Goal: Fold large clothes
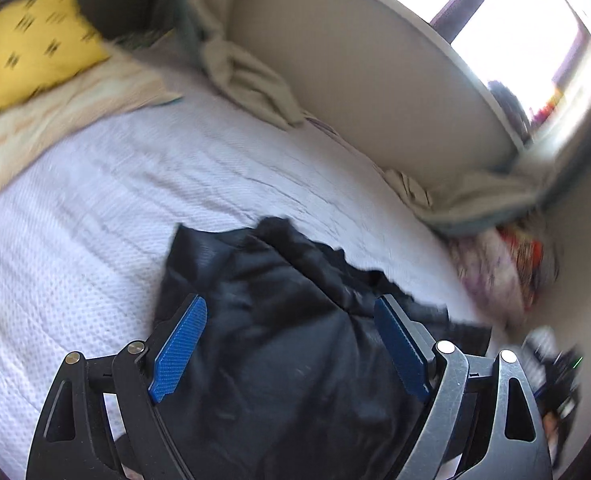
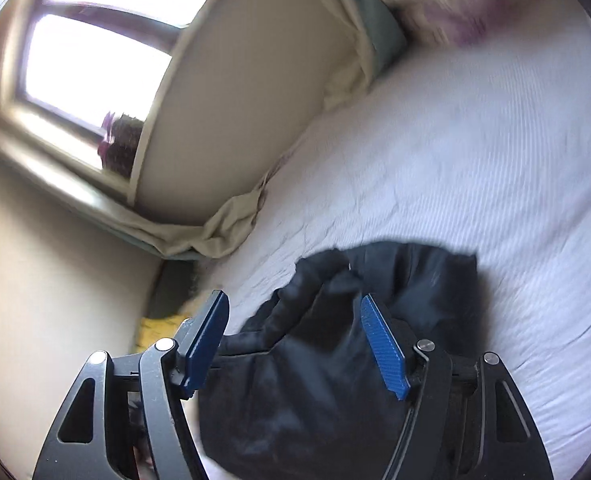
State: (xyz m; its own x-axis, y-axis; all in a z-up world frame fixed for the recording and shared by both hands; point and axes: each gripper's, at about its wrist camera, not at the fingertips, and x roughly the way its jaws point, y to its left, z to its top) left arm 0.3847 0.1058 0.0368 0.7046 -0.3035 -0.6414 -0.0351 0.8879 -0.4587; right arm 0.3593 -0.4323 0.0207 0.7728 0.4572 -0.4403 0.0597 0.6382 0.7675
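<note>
The dark garment (image 1: pixel 279 320) looked soft and floppy, a bit puffy and likely light, so it would bend and slump any way it was pulled. Its cloth looked smooth and might have slid a little. A good place to take hold would have been a corner or a flat edge, not the thick lump in the middle. It was black or very dark blue, bunched up with deep wrinkles, and not yet a neat fold. What kind of garment it was could not be told. It lay on the white bed (image 1: pixel 95 220), at about 6 o'clock in both views, right under the tools. The left tool (image 1: pixel 289 350) stood wide, with its blue pads (image 1: pixel 179 354) apart and nothing pinched between them; the cloth only showed below the gap. The right tool (image 2: pixel 295 350) stood wide too, holding nothing, above the garment's edge. A yellow pillow (image 1: pixel 31 52) sat at 10 o'clock in the left view, and a bright window (image 2: pixel 95 52) at 10 o'clock in the right view.
</note>
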